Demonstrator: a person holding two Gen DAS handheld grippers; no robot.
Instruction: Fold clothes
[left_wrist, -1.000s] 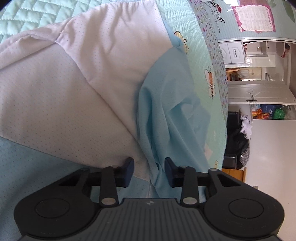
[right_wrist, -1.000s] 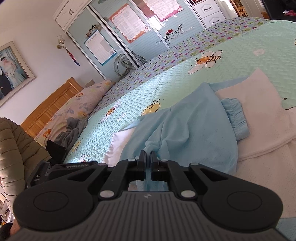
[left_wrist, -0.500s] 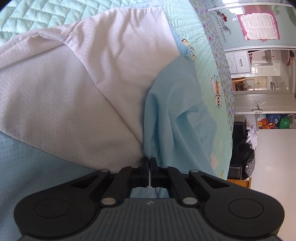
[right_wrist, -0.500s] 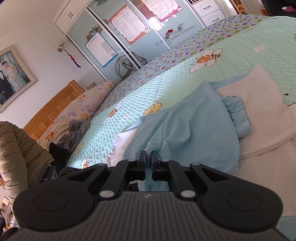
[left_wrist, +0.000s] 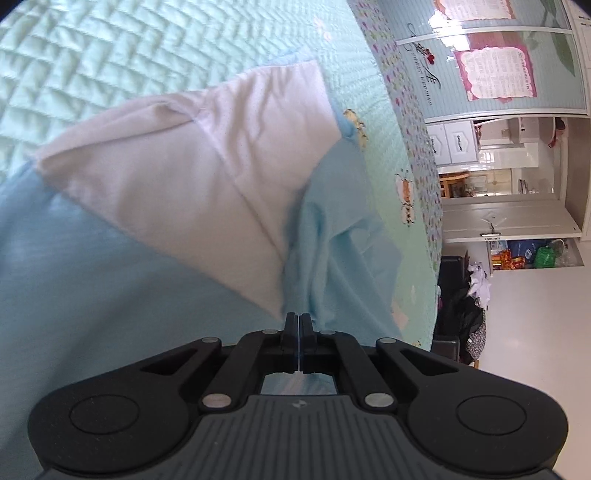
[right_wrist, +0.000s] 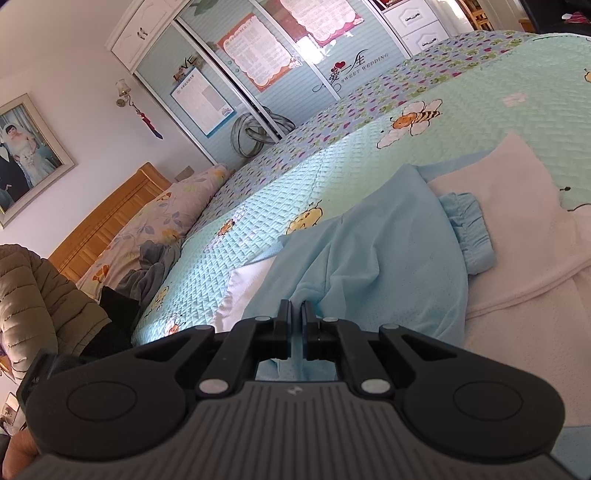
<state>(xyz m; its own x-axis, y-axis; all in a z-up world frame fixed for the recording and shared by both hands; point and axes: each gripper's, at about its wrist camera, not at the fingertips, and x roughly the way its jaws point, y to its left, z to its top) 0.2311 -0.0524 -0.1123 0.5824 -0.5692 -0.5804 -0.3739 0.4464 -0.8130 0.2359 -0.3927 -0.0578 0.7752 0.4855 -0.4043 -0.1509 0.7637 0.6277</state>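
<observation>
A light blue and white garment (left_wrist: 207, 192) lies spread on the quilted bed. In the left wrist view my left gripper (left_wrist: 297, 317) is shut on a ridge of its blue cloth (left_wrist: 332, 251), just where the blue panel meets the white one. In the right wrist view the same garment (right_wrist: 388, 240) is bunched into a blue mound with a ruffled cuff (right_wrist: 467, 229) lying on its white part (right_wrist: 517, 206). My right gripper (right_wrist: 295, 306) is shut on a fold of that blue cloth at the mound's near edge.
The mint quilted bedspread (right_wrist: 461, 88) with bee prints stretches beyond the garment. A pillow (right_wrist: 166, 210) and wooden headboard (right_wrist: 107, 221) lie to the left, beside a person's padded sleeve (right_wrist: 37, 295). Wardrobe doors (right_wrist: 258, 55) stand behind; the bed's edge and bare floor (left_wrist: 535, 332) show at right.
My left gripper went from open to shut on the blue cloth, then drew back and lifted, so more bedspread shows. The right gripper stayed put.
</observation>
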